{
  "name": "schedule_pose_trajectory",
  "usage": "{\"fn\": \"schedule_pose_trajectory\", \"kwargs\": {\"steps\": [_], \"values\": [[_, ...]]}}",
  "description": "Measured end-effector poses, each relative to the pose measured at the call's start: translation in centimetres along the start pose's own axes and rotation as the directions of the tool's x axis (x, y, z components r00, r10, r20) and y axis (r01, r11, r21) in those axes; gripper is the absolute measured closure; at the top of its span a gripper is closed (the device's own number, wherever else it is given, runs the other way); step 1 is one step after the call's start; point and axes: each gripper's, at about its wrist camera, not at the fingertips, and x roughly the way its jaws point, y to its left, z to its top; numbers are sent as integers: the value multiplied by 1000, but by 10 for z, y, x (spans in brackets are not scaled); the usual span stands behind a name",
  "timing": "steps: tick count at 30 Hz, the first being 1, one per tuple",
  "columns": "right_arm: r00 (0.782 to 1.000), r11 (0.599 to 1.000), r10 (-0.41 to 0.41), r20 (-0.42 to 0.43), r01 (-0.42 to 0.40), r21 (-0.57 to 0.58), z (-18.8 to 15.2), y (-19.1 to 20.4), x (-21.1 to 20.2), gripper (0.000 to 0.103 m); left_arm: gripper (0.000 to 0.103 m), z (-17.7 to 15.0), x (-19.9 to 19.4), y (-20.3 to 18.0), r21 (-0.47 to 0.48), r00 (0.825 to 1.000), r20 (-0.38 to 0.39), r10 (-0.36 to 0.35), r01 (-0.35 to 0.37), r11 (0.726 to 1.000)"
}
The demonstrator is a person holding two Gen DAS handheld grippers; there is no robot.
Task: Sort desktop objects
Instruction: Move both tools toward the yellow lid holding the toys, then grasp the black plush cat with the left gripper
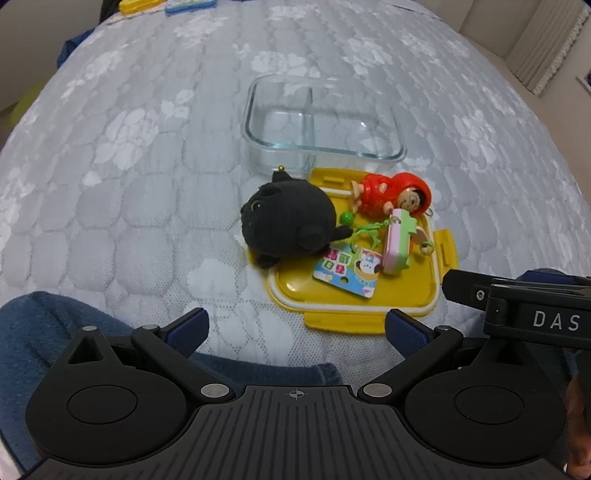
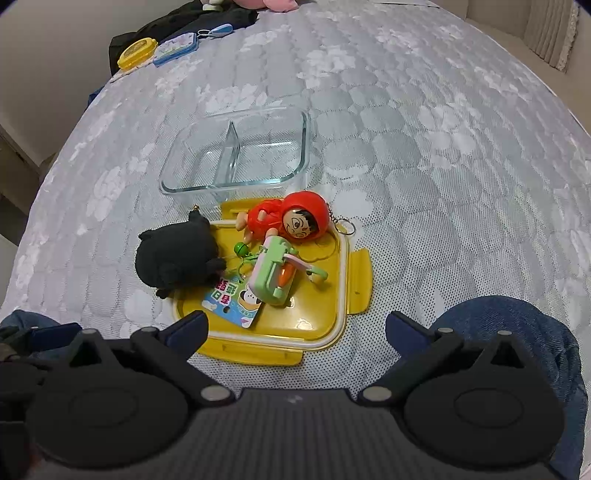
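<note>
A yellow lid (image 1: 399, 299) (image 2: 314, 306) lies on the quilted bed. On it lie a black plush toy (image 1: 288, 218) (image 2: 177, 254), a red hooded doll keychain (image 1: 391, 194) (image 2: 291, 218), a pink-and-green toy (image 1: 399, 240) (image 2: 275, 275) and a printed card tag (image 1: 347, 273) (image 2: 232, 299). A clear glass two-compartment container (image 1: 321, 118) (image 2: 240, 151) stands empty just behind the lid. My left gripper (image 1: 295, 328) is open and empty, near the lid's front edge. My right gripper (image 2: 295, 328) is open and empty, just in front of the lid; it also shows in the left wrist view (image 1: 517, 306).
A yellow box (image 2: 136, 53) and a blue case (image 2: 175, 48) lie at the bed's far left corner beside dark clothing (image 2: 192, 22). Jeans-clad knees (image 1: 44, 332) (image 2: 524, 332) flank the grippers. A curtain (image 1: 546, 44) hangs at the far right.
</note>
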Motion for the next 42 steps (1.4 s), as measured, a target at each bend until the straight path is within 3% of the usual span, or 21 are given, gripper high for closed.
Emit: {"fn": "schedule_pose_trajectory", "kwargs": {"steps": [7, 18, 26, 33, 39, 42], "values": [[1000, 1000, -2, -7, 2, -4, 1, -1, 6, 0, 0, -1, 8, 5, -12, 1000, -18, -11, 11, 1000], [1000, 1000, -7, -15, 6, -12, 3, -1, 17, 0, 0, 7, 34, 28, -66, 996, -4, -92, 91, 994], [990, 988, -93, 105, 104, -110, 19, 1, 41, 0, 0, 26, 54, 49, -118, 990, 4, -144, 144, 983], [994, 998, -40, 104, 44, -41, 24, -15, 59, 0, 0, 46, 67, 44, -132, 990, 26, -142, 144, 981], [995, 999, 11, 98, -14, 36, 27, -31, 72, 0, 0, 57, 81, 26, -21, 993, 93, -72, 74, 997], [995, 996, 36, 97, -43, 75, 29, -39, 78, 0, 0, 59, 88, 26, -11, 992, 111, -67, 69, 998]]}}
